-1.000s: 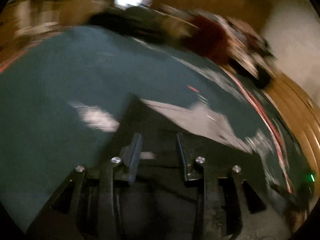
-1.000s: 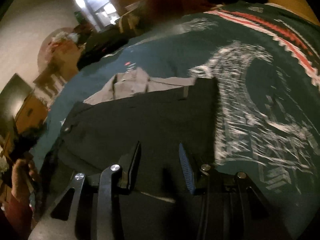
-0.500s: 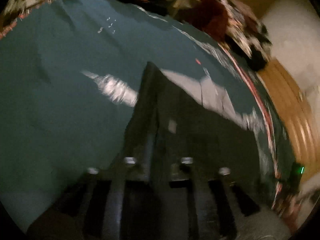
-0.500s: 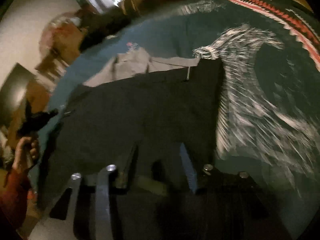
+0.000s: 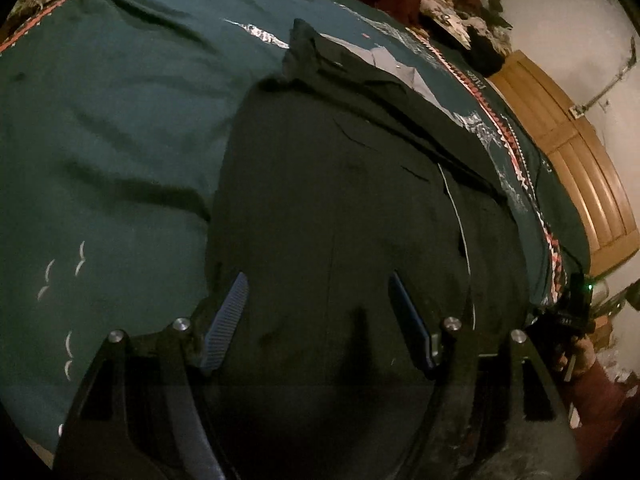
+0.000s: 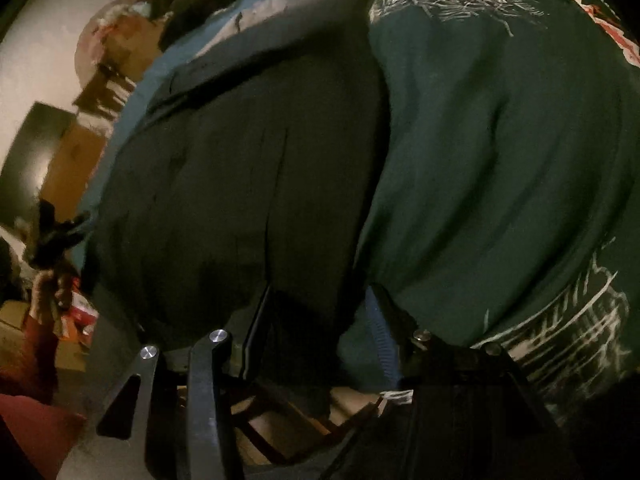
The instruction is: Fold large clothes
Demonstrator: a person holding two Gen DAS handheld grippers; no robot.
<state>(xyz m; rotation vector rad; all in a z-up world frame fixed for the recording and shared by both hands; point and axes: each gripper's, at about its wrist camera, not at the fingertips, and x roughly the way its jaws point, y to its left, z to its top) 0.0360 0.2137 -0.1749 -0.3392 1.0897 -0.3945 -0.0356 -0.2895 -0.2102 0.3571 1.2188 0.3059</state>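
A large dark garment (image 5: pixel 340 200) lies spread flat on a teal bedspread (image 5: pixel 100 120). In the left wrist view my left gripper (image 5: pixel 316 280) hovers low over the garment's near part. Its jaws are opening wide and no cloth is pinched between them. In the right wrist view the same garment (image 6: pixel 240 160) fills the left half. My right gripper (image 6: pixel 318 300) stands at its near right corner by the bed's edge. Its fingers are apart with the corner's dark cloth between them, and the pads do not press on it.
A grey cloth (image 5: pixel 384 60) peeks out beyond the garment's far end. A heap of clothes (image 5: pixel 460 8) lies at the far side, with wooden panelling (image 5: pixel 580 160) to the right. A person's hand (image 6: pixel 48 284) holds the other gripper. Floor (image 6: pixel 280 420) shows below the bed's edge.
Both grippers came down and closer to the dark garment, which now fills both views. The left jaws spread much wider. The right gripper now sits at the garment's near corner by the bed's edge.
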